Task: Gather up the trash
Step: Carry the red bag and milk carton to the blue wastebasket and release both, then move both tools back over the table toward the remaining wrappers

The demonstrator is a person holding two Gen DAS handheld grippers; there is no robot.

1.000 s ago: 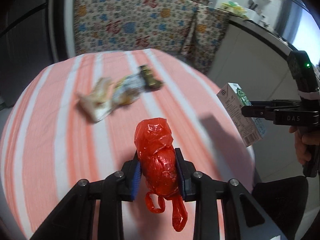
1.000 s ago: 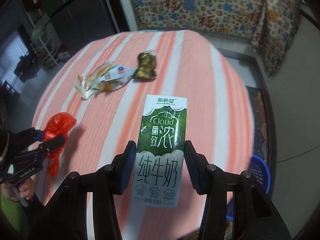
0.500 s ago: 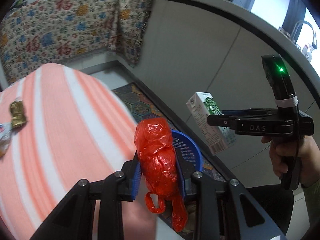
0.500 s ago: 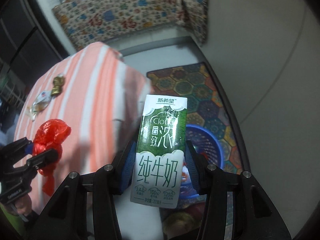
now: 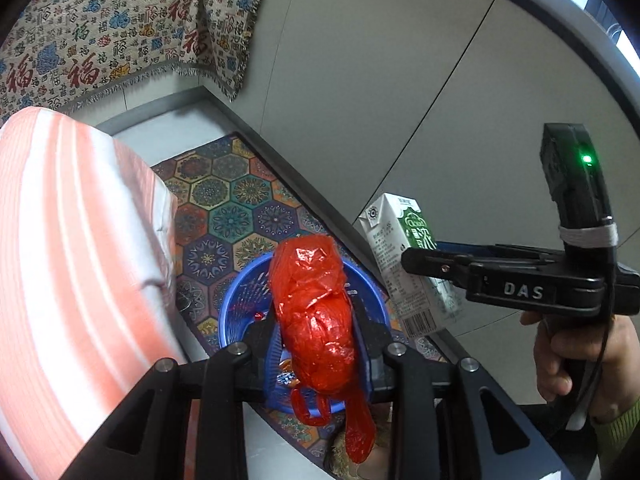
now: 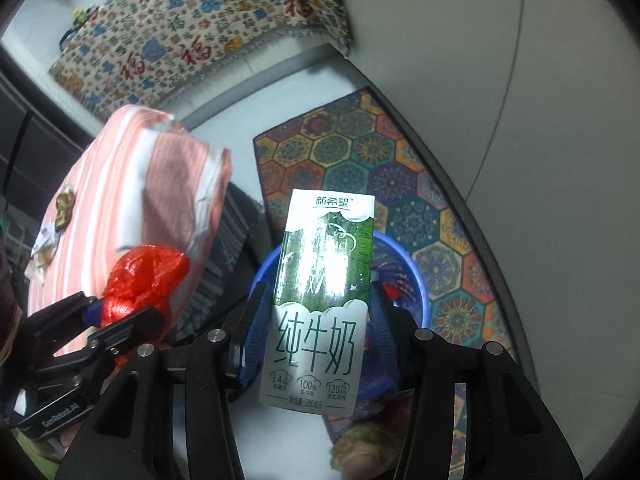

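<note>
The striped surface (image 6: pixel 120 200) stands at the left of both views, and the blue bin (image 5: pixel 240 300) sits on the patterned mat (image 5: pixel 224 216) on the floor, just off the surface's near right corner. Everything turns on that bin: it lies below and ahead of both claws, showing straight behind each load.

In the left wrist view the bin's rim rings the red bag (image 5: pixel 316 320), so the left claw (image 5: pixel 316 344) hangs about over its mouth. It is clenched on the bag, whose long axis runs along the fingers, handles dangling toward the camera.

The right claw (image 6: pixel 316 332) is clenched on the sides of the carton (image 6: pixel 320 300), upright between the blue pads, long axis also along the fingers. The bin's rim shows behind the carton's upper half, so this claw looks a touch short of the mouth; the left seems the nearer.

Count:
- one bin, with a few small scraps inside, too small to name
- one bag
- one carton
- two wrappers on the surface's far left edge: a gold one (image 6: pixel 64 208) and a pale one (image 6: pixel 44 244)
</note>
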